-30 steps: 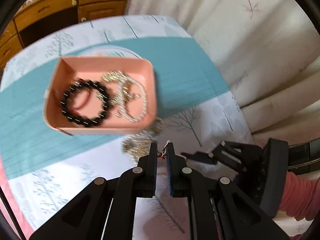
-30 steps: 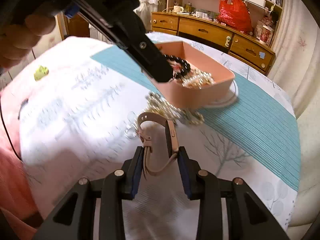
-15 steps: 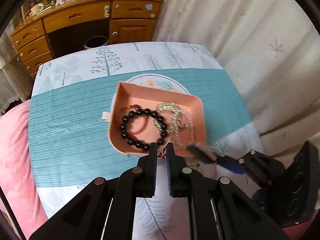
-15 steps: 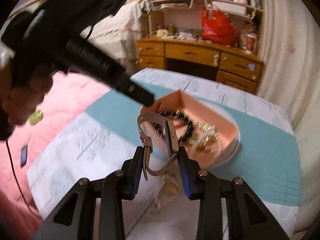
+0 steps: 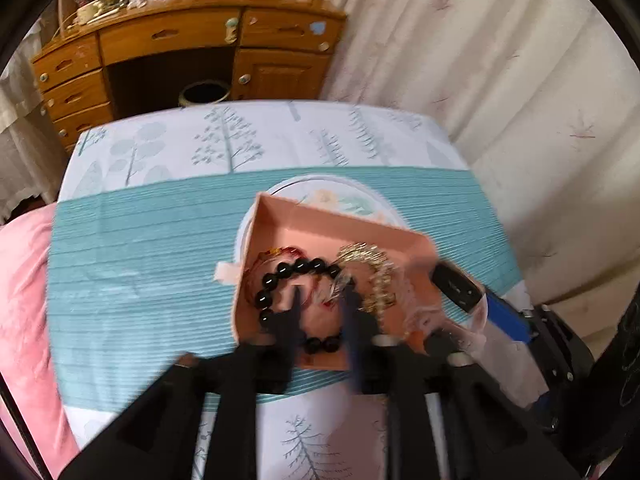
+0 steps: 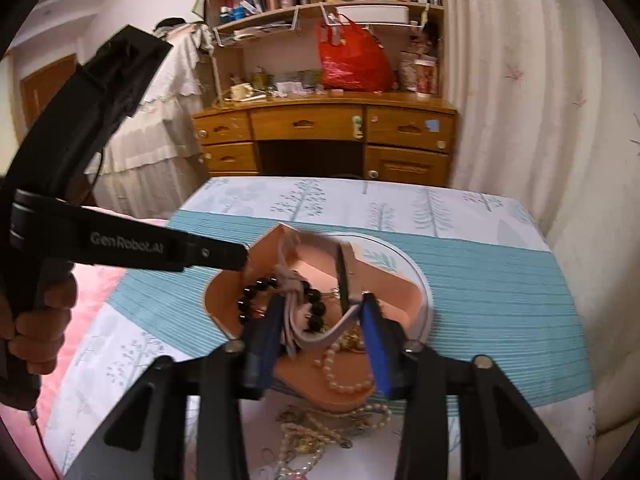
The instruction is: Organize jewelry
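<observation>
A pink tray on a white round plate holds a black bead bracelet and a gold chain. My left gripper hangs over the tray with its jaws opening. A small silver and red charm sits loose in the gap, blurred. My right gripper is above the tray's near side. Its jaws are opening, but a beige strap still spans them and touches both pads. A pearl necklace trails over the tray's front edge.
A tangle of pearls and gold chain lies on the tree-print cloth in front of the tray. The left gripper's body and a hand cross the left side. A wooden desk stands beyond the table; curtains hang at the right.
Both grippers moved in over the pink tray. The left jaws, pinched on the charm before, have parted. The right jaws have widened a little with the strap still between them.
</observation>
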